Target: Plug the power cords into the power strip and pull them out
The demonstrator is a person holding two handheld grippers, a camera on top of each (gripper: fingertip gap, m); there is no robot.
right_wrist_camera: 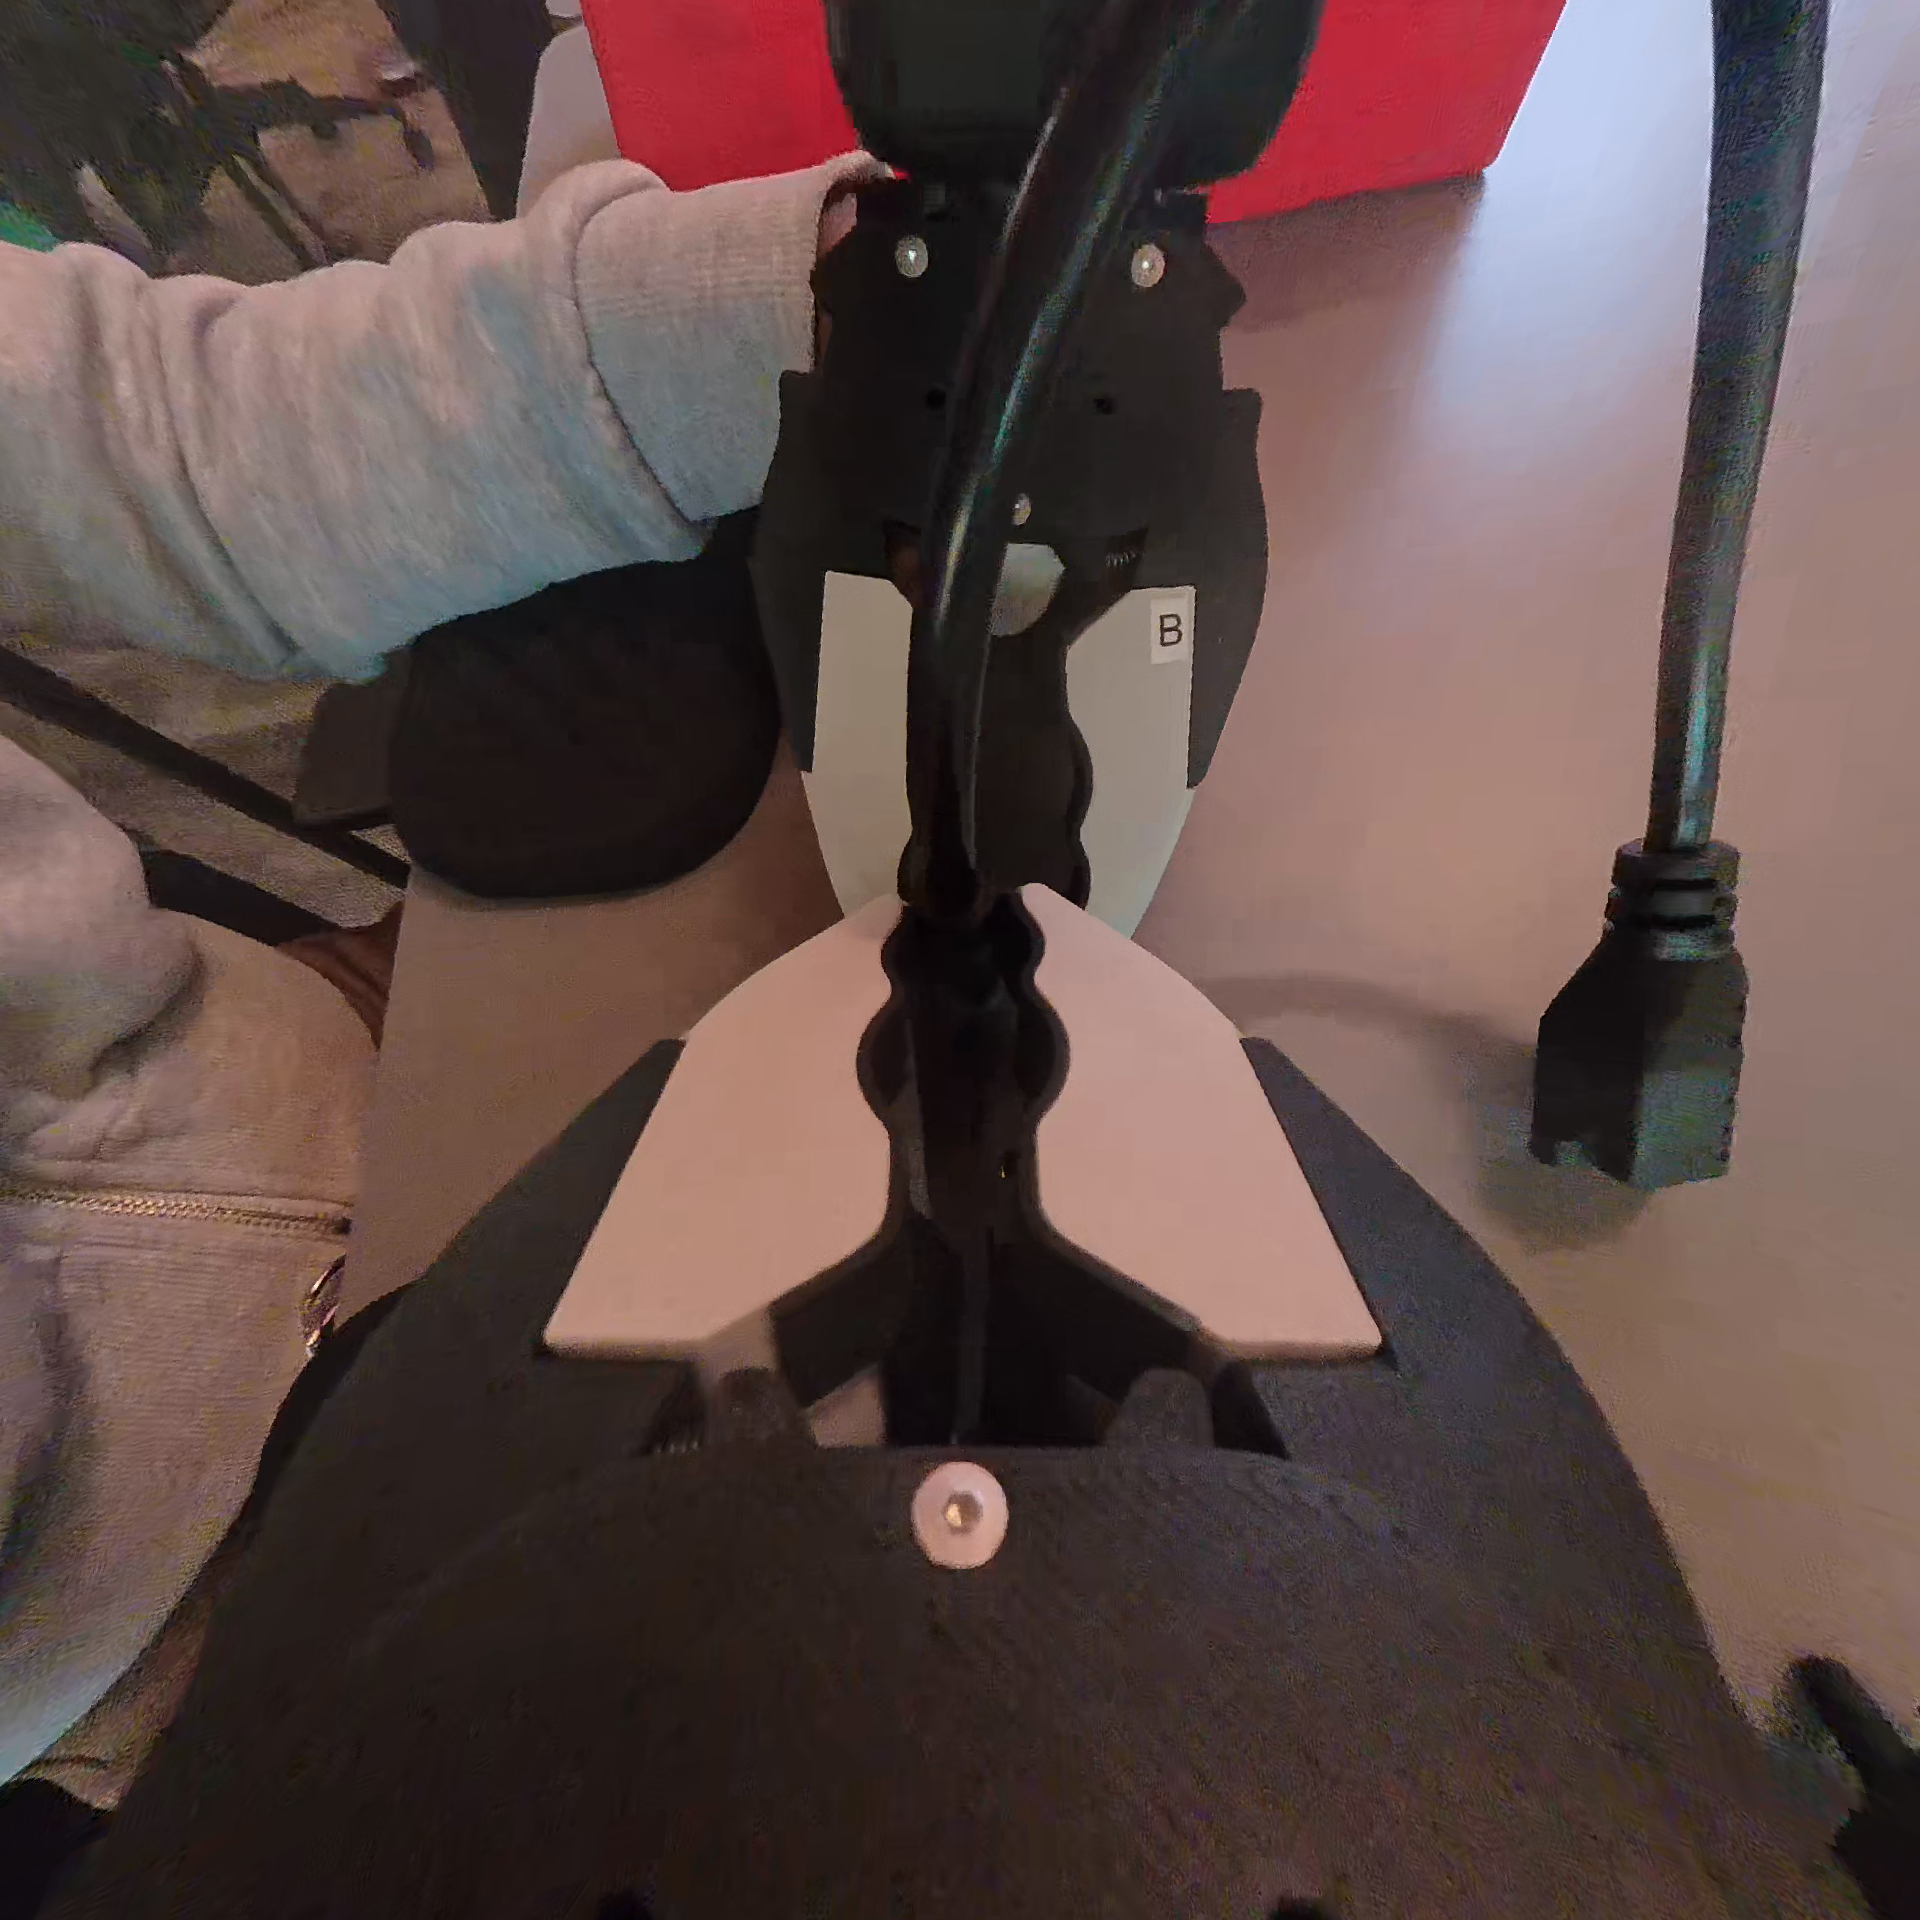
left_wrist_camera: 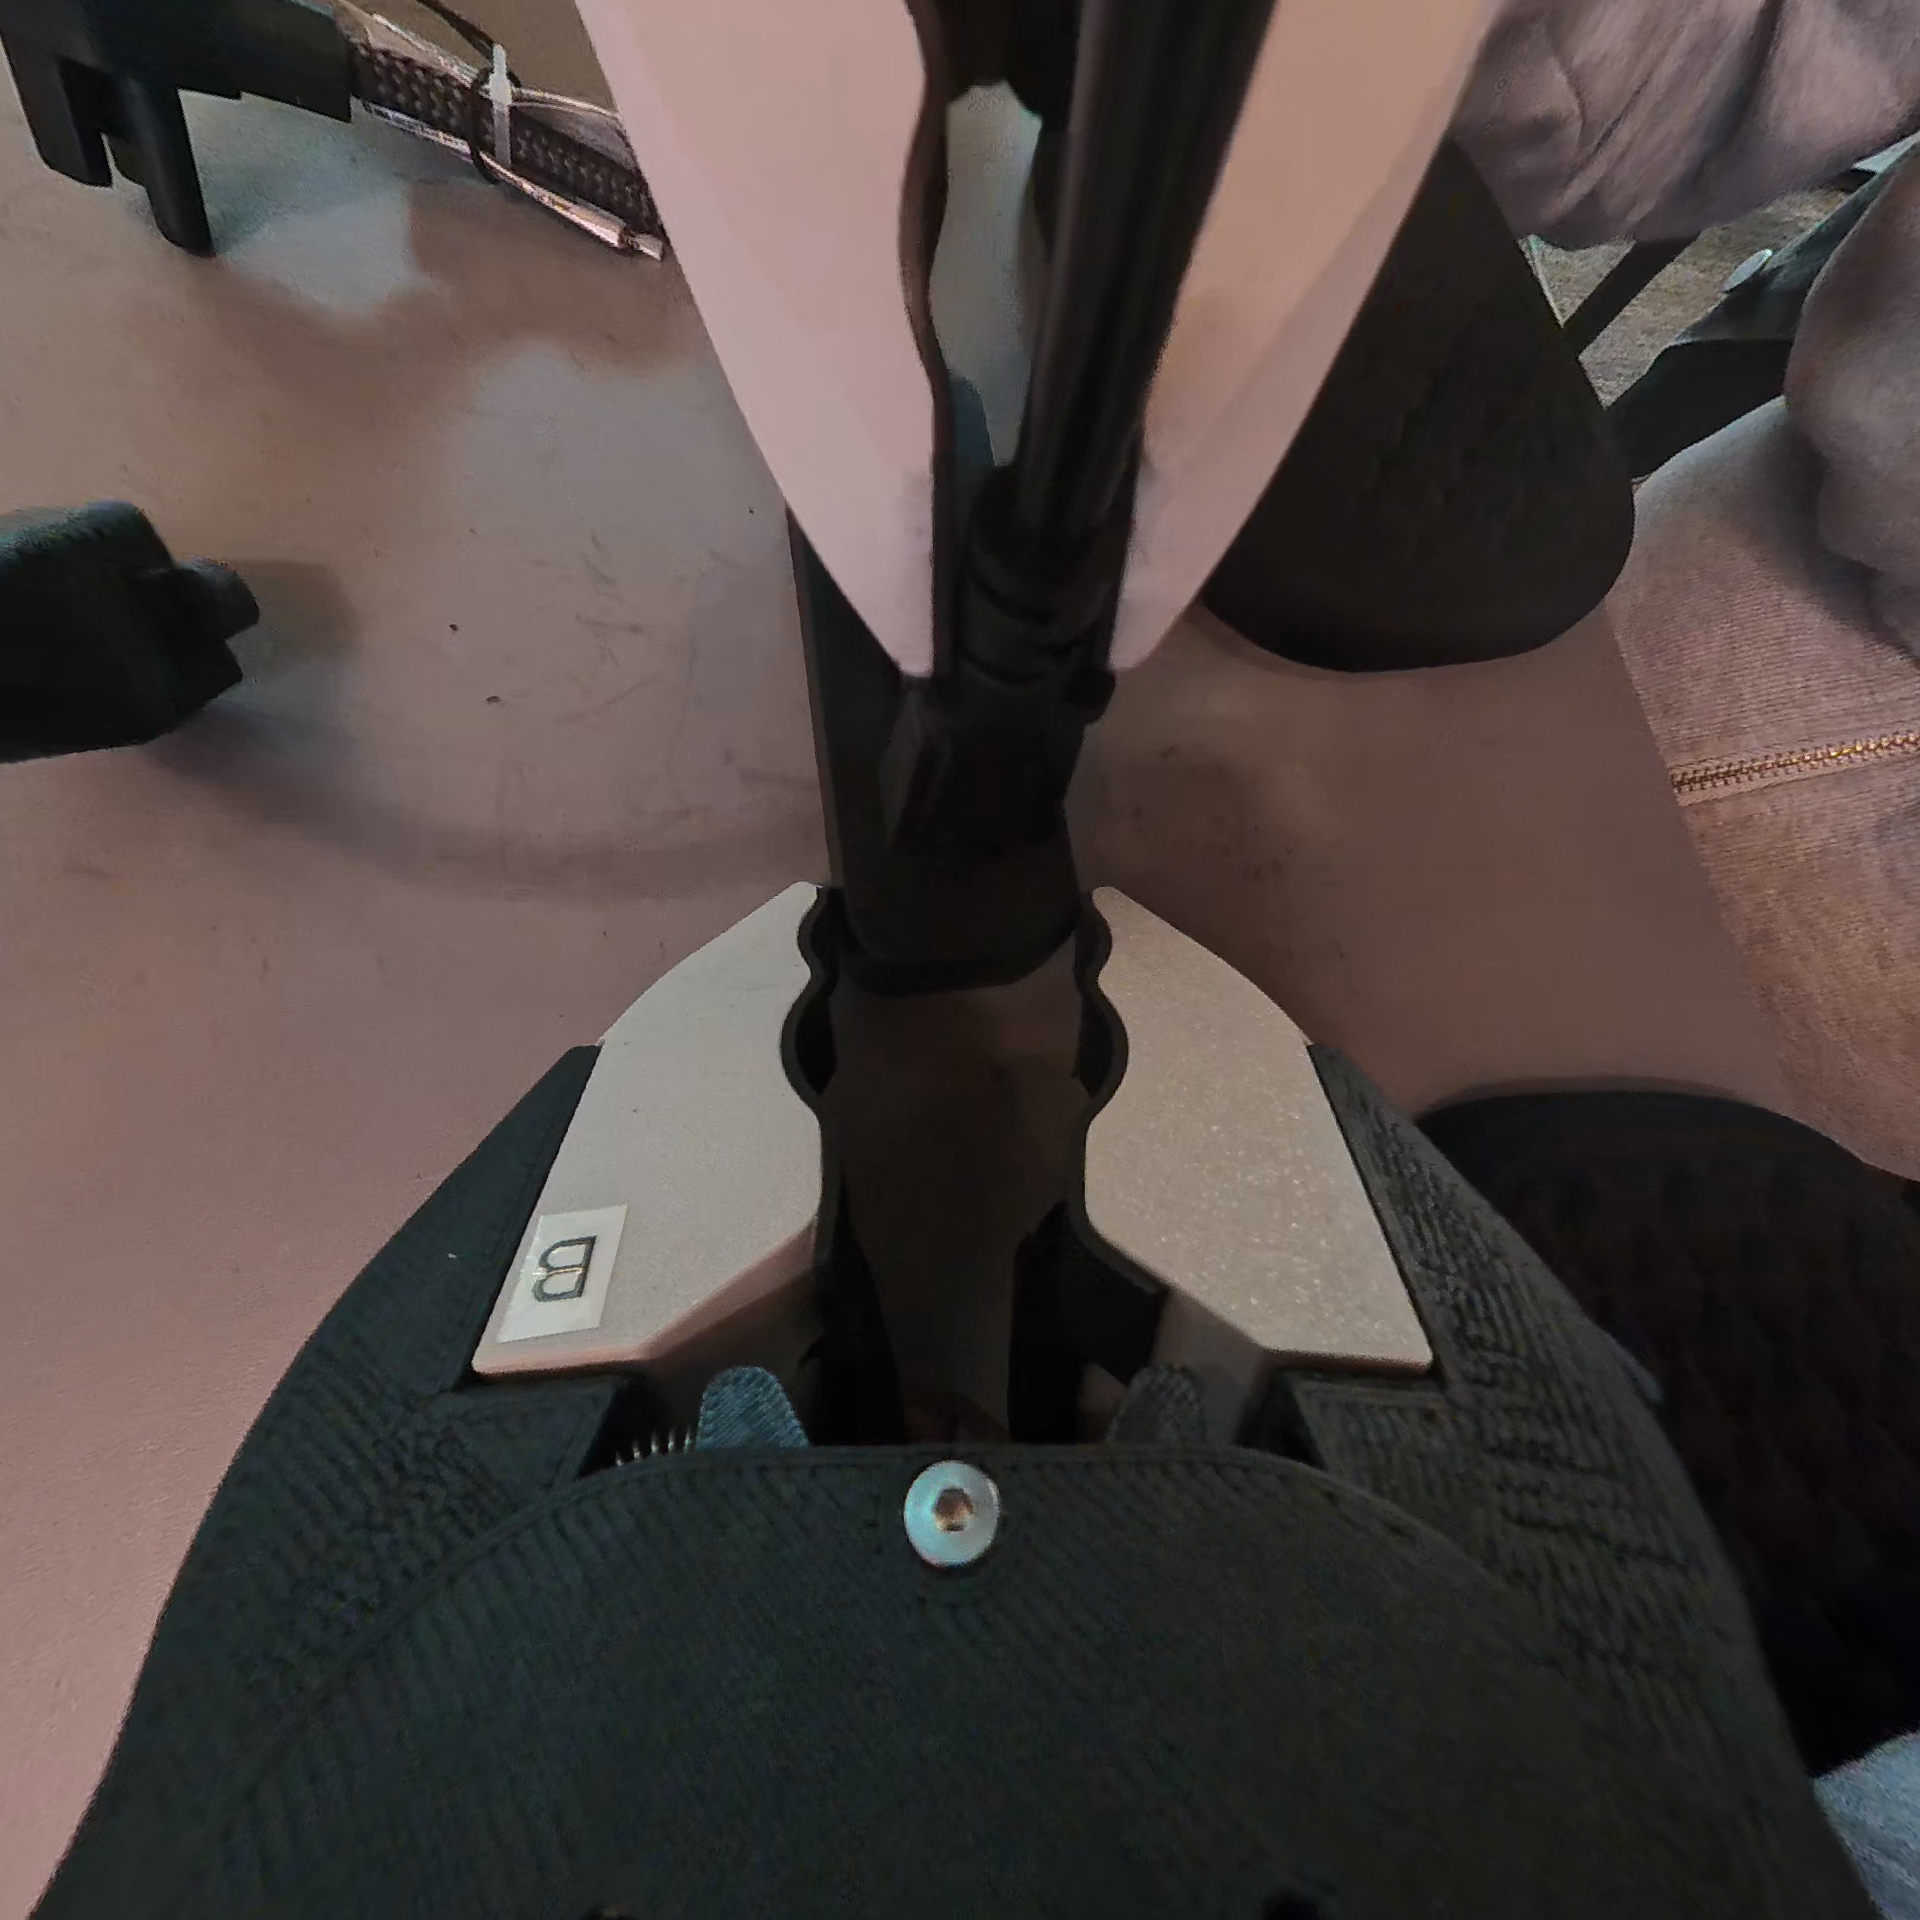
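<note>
In the left wrist view my left gripper (left_wrist_camera: 951,920) is shut on a black connector end (left_wrist_camera: 951,883) just above the table. My right gripper (left_wrist_camera: 1013,665) faces it tip to tip from the far side. It is shut on a black plug (left_wrist_camera: 987,634) whose cord (left_wrist_camera: 1081,312) runs up between its fingers. The two black ends meet between the gripper tips; the joint itself is hidden. The right wrist view shows the same from the other side: my right gripper (right_wrist_camera: 961,925) shut on the plug (right_wrist_camera: 961,997), my left gripper (right_wrist_camera: 987,873) opposite. No power strip shows.
A second black cord (right_wrist_camera: 1714,416) with a blocky connector end (right_wrist_camera: 1642,1060) lies on the table at right. A red box (right_wrist_camera: 1403,83) stands behind. A grey sleeve (right_wrist_camera: 364,416) and a dark round seat (right_wrist_camera: 582,727) are at the left. Another black plug (left_wrist_camera: 94,623) lies left. Spacing between my two grippers at the tips: around 6 cm.
</note>
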